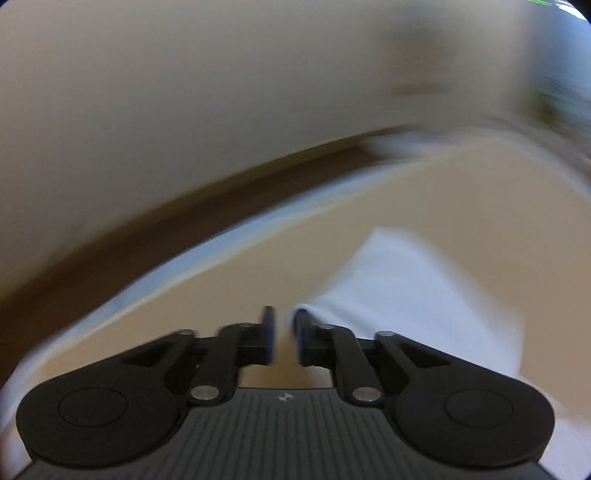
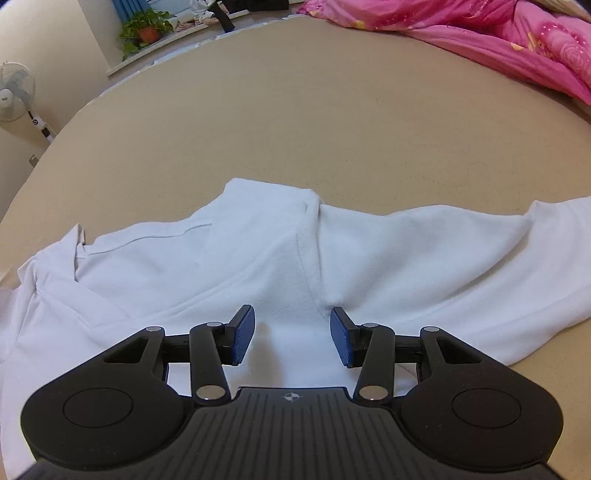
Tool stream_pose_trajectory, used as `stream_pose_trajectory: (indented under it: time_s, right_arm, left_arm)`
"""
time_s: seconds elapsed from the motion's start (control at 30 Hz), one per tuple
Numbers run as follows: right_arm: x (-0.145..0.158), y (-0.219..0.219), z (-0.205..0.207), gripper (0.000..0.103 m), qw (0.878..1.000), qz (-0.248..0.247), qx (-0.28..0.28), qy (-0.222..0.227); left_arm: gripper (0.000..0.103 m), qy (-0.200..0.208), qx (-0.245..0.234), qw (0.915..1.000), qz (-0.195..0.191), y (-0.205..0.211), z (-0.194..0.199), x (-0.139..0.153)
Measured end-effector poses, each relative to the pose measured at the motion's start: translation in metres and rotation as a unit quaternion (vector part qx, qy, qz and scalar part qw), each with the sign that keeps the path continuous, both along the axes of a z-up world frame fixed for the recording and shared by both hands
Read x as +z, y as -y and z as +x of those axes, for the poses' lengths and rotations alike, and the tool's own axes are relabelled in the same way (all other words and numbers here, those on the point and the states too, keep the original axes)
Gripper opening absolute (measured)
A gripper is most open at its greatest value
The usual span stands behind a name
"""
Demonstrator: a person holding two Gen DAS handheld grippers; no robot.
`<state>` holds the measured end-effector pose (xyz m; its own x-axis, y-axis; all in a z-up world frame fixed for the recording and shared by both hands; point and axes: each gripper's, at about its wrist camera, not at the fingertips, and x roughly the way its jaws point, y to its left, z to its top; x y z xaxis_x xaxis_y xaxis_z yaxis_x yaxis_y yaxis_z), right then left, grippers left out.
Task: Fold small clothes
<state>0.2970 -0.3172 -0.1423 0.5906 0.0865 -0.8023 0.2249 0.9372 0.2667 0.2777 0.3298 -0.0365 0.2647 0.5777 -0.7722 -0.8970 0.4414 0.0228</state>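
Note:
A small white garment [image 2: 406, 251] lies spread and rumpled on a tan surface [image 2: 295, 110], a seam running down its middle. My right gripper [image 2: 291, 332] hovers just over the near part of that seam, open, with white cloth under the gap and nothing pinched. The left wrist view is smeared by motion. There a corner of the white garment [image 1: 406, 288] lies to the right of my left gripper [image 1: 284, 332]. Its blue pads stand close together with a narrow gap, through which the tan surface [image 1: 443, 192] shows. Nothing is between them.
A pink quilt [image 2: 498, 37] is bunched at the far right of the surface. A potted plant [image 2: 146, 27] sits on a sill at the back left, and a standing fan [image 2: 14, 92] is beyond the left edge. A pale wall [image 1: 184, 92] fills the blurred left view.

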Motion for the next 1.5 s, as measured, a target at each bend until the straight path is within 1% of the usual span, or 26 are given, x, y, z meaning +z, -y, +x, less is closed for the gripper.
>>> stream_pose_trajectory:
  time_s: [0.03,0.07,0.13,0.2,0.27,0.33,0.37,0.4,0.47,0.6,0.63,0.67,0.7,0.73,0.77,0.8,0.87,0.93,0.97,1.13,1.2,1.3,1.33,1.4,1.47,1.5]
  right_arm:
    - [0.001,0.0,0.001,0.048,1.0,-0.002,0.001,0.001]
    - [0.002,-0.001,0.001,0.048,1.0,-0.006,0.001,0.002]
    - [0.003,-0.001,0.003,0.048,1.0,-0.01,0.002,0.007]
    - [0.006,0.002,0.002,0.048,1.0,-0.011,-0.001,0.022]
    - [0.007,0.006,0.001,0.048,0.999,-0.02,-0.01,0.033]
    - [0.009,0.013,0.0,0.048,0.998,-0.027,-0.022,0.048]
    - [0.01,0.017,-0.001,0.048,0.997,-0.031,-0.03,0.057]
    - [0.012,0.02,-0.002,0.048,0.997,-0.034,-0.035,0.065]
    - [0.014,0.024,-0.001,0.048,0.995,-0.04,-0.034,0.079]
    - [0.004,0.016,0.019,0.052,0.994,-0.051,0.023,0.097]
    - [-0.001,0.012,0.026,0.052,0.993,-0.052,0.044,0.092]
    - [-0.008,0.008,0.032,0.052,0.993,-0.057,0.063,0.082]
    - [-0.016,0.004,0.038,0.051,0.993,-0.069,0.068,0.074]
    - [-0.021,0.001,0.041,0.051,0.992,-0.076,0.068,0.07]
    - [-0.025,0.0,0.043,0.045,0.992,-0.073,0.065,0.074]
    - [-0.025,-0.001,0.044,0.028,0.992,-0.068,0.068,0.083]
    - [-0.023,-0.005,0.047,0.014,0.991,-0.062,0.079,0.094]
    - [-0.021,-0.008,0.049,0.011,0.989,-0.068,0.078,0.105]
    - [-0.021,-0.009,0.051,0.01,0.988,-0.067,0.076,0.113]
    - [0.004,-0.016,0.065,0.009,0.978,-0.071,0.074,0.182]
    - [0.014,-0.025,0.08,0.009,0.973,-0.074,0.082,0.202]
    - [0.022,-0.043,0.108,0.01,0.969,-0.099,0.08,0.213]
    - [0.02,-0.046,0.118,0.01,0.97,-0.105,0.076,0.207]
    - [0.008,-0.047,0.138,0.02,0.98,-0.108,0.067,0.152]
    - [0.001,-0.042,0.141,0.021,0.988,-0.11,0.062,0.092]
    - [0.007,-0.037,0.13,0.021,0.986,-0.117,0.048,0.105]
  left_arm:
    - [0.017,-0.003,0.066,0.9975,-0.027,-0.022,-0.028,-0.007]
    - [0.017,-0.003,0.09,0.9955,-0.03,-0.03,-0.046,-0.011]
    - [0.017,0.001,0.071,0.9975,-0.007,-0.019,-0.056,-0.011]
    - [0.018,0.032,0.01,0.9992,-0.024,0.005,-0.041,-0.008]
    - [0.024,0.066,-0.111,0.991,-0.036,0.043,-0.01,-0.004]
    - [0.045,0.075,-0.248,0.9658,0.0,0.095,0.027,0.002]
    - [0.06,0.079,-0.315,0.9458,0.014,0.12,0.043,0.001]
    - [0.065,0.084,-0.376,0.9228,0.016,0.143,0.058,-0.001]
    - [0.065,0.091,-0.468,0.8792,0.009,0.177,0.086,-0.009]
    - [0.083,0.075,-0.561,0.8242,-0.009,0.22,0.144,-0.035]
    - [0.084,0.065,-0.585,0.808,-0.021,0.229,0.159,-0.044]
    - [0.084,0.051,-0.603,0.7958,-0.025,0.237,0.168,-0.056]
    - [0.083,0.033,-0.613,0.7894,-0.017,0.246,0.18,-0.069]
    - [0.08,0.011,-0.616,0.7876,-0.007,0.25,0.192,-0.081]
    - [0.061,-0.005,-0.621,0.7836,-0.011,0.248,0.2,-0.09]
    - [0.039,-0.002,-0.634,0.7722,-0.035,0.247,0.202,-0.096]
    - [0.003,0.028,-0.661,0.7483,-0.045,0.245,0.194,-0.092]
    - [0.002,0.045,-0.664,0.7459,-0.012,0.236,0.179,-0.085]
    - [0.002,0.058,-0.659,0.7496,-0.014,0.227,0.176,-0.082]
    - [0.002,0.107,-0.613,0.7826,0.004,0.183,0.173,-0.05]
    - [0.002,0.11,-0.602,0.7905,0.02,0.174,0.167,-0.03]
    - [0.004,0.094,-0.581,0.8072,0.038,0.189,0.194,-0.023]
    - [0.008,0.08,-0.576,0.8125,0.039,0.192,0.201,-0.026]
    - [0.009,0.038,-0.561,0.8252,0.05,0.197,0.211,-0.03]
    - [0.009,0.041,-0.557,0.8274,0.058,0.196,0.194,-0.017]
    - [0.01,0.056,-0.562,0.8238,0.05,0.195,0.176,-0.007]
